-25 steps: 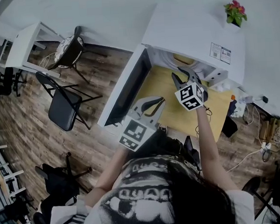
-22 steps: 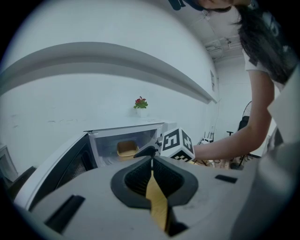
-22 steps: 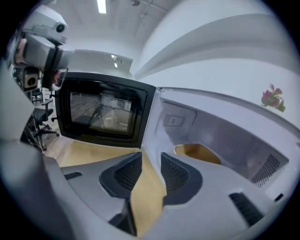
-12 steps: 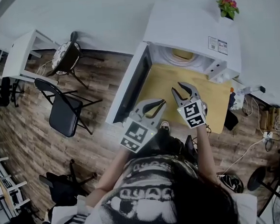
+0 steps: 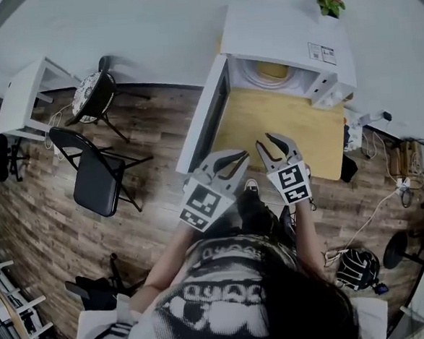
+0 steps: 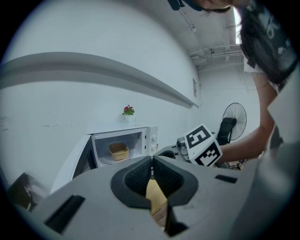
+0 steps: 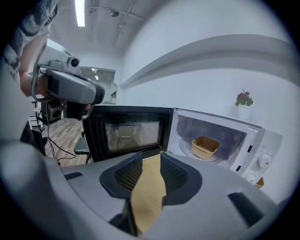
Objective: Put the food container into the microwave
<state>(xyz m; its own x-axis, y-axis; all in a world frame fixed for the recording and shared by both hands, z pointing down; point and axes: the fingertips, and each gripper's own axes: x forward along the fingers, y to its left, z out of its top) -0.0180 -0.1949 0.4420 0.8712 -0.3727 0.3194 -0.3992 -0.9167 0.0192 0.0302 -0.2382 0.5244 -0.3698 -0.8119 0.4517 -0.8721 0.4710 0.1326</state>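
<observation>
Grey jaws on your left gripper [image 6: 151,160] are clenched together on nothing; your right gripper's [image 7: 150,157] two jaws stand apart, empty. One tan food container [image 7: 205,146] sits inside the one microwave [image 7: 264,140], its door [image 7: 129,133] open.

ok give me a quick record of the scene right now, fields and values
microwave: on the wooden table, potted plant on top
door: wide open
container: tan, inside the microwave on the round tray, nothing touching it
left gripper: fingers together, holding nothing
right gripper: fingers apart, holding nothing
gripper position: both over the table's near edge, outside the microwave
task state: container in, door not yet closed
</observation>
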